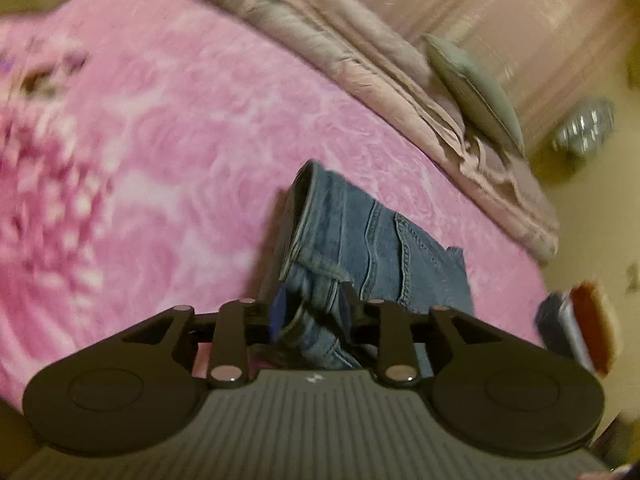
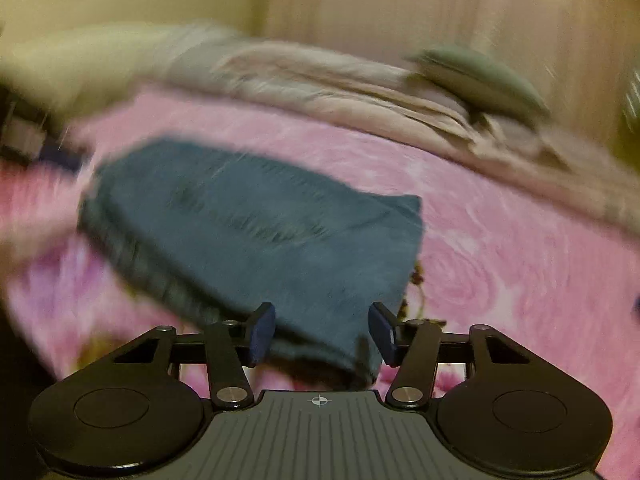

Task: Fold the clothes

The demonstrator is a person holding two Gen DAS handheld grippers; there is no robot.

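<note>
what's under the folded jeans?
The folded jeans lie on the pink floral blanket, which shows all around them. The patch directly beneath is covered, so anything else there cannot be seen. The jeans' near edge sits between the left gripper fingers.

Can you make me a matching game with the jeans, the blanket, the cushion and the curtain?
Things:
1. jeans
2. blanket
3. cushion
4. curtain

Descriptions:
A. grey-green, lying on the rumpled bedding
B. blue, folded on the bed
C. pink with flower patterns
D. pale pink, hanging behind the bed

Pairs: 1-B, 2-C, 3-A, 4-D
</note>
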